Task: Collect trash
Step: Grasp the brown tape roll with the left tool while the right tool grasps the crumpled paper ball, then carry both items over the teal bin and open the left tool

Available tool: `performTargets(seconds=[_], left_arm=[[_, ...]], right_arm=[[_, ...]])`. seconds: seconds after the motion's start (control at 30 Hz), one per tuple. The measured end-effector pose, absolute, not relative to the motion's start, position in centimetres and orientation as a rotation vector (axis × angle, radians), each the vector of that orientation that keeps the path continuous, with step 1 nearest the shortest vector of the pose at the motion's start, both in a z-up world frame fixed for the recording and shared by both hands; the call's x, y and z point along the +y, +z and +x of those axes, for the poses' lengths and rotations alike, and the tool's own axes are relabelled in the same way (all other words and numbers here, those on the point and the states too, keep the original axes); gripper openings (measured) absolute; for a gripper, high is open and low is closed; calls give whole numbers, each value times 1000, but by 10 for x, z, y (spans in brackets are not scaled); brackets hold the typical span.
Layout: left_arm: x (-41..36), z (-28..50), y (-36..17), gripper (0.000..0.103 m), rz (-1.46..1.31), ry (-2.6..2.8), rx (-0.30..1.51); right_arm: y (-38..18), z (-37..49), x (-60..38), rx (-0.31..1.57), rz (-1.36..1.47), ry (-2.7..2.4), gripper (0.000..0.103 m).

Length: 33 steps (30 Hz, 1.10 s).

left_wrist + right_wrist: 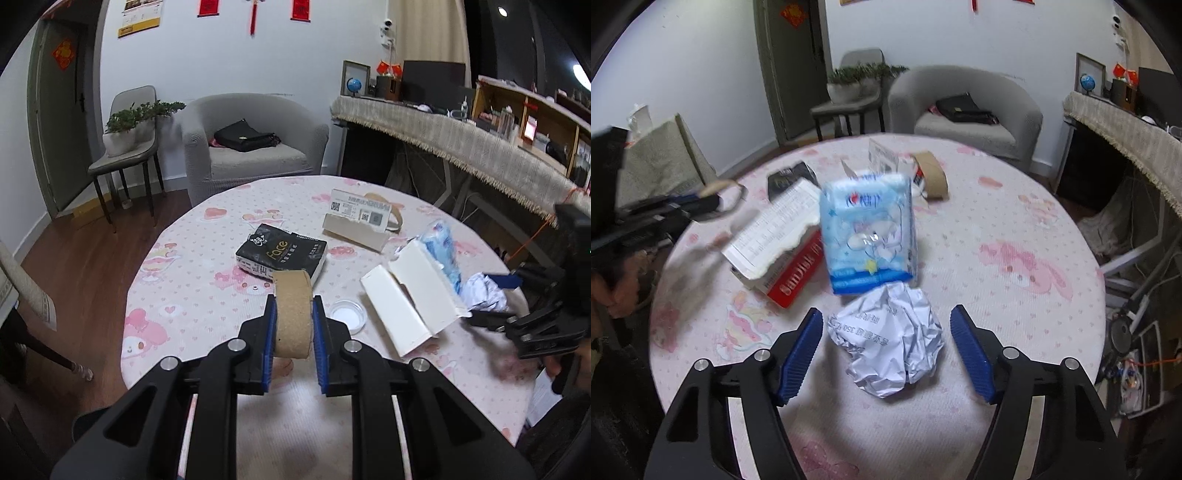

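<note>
Between the blue pads of the left gripper (293,319) a brown cardboard tape core (291,314) stands on edge, clamped from both sides and lifted off the worktop (207,291). Over at the right gripper (886,345) the jaws stand apart, straddling a crumpled ball of white paper (886,343) that lies on the cloth; neither pad touches it, and a gap shows on each side.

Just beyond the paper ball, a blue-and-white tissue pack (868,236) stands upright, blurred, hiding part of what is behind it. A torn white carton with a red side (779,251) lies just left of the pack, its printing smeared and hard to read. In the left wrist view the lower end of the tape core is hidden behind the gripper body, and a small clear lid (347,314) sits just right of it, partly covered by the right pad. A black tissue pack (282,253) lies behind the core.

Bare cloth lies open toward the near rim in both views, and to the right of the paper ball.
</note>
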<state>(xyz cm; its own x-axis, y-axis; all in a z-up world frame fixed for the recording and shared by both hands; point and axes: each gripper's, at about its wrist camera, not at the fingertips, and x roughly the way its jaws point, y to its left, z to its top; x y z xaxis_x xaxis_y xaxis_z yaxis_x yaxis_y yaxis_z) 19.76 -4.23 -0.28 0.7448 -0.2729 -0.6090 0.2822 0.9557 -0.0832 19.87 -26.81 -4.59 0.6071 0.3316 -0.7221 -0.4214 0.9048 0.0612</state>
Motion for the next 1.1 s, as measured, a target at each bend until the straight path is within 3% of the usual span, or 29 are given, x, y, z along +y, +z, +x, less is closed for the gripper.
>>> performTargets(seconds=[0.07,0.13,0.73,1.1], left_arm=[[-40,195,-1,20,-9,-310,666],[-36,193,0,20,-24,-308,665],[34,162,8,20,-113,-156,659],[99,147,-17,20,-157,-14,694]], right_arm=[[-44,200,-267,816,-107,423,56],[-39,198,-266,809,-112,406,55],[30,179,-205,649,-44,458,54],[35,177,-127,665,-50,581,54]])
